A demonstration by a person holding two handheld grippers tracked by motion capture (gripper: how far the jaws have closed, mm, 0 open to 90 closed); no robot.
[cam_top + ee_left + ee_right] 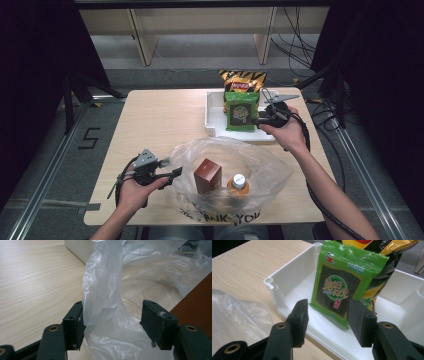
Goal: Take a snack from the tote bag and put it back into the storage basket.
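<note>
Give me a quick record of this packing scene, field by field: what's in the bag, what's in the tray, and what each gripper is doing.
table: light wood tabletop
bag: clear plastic bag, open at the near edge
in bag: brown box, orange-capped bottle
tray: white tray, far right
in tray: green seaweed snack packet, yellow-black chip bag behind it
left gripper: jaws open around the bag's edge
right gripper: jaws open, in front of the seaweed packet
</note>
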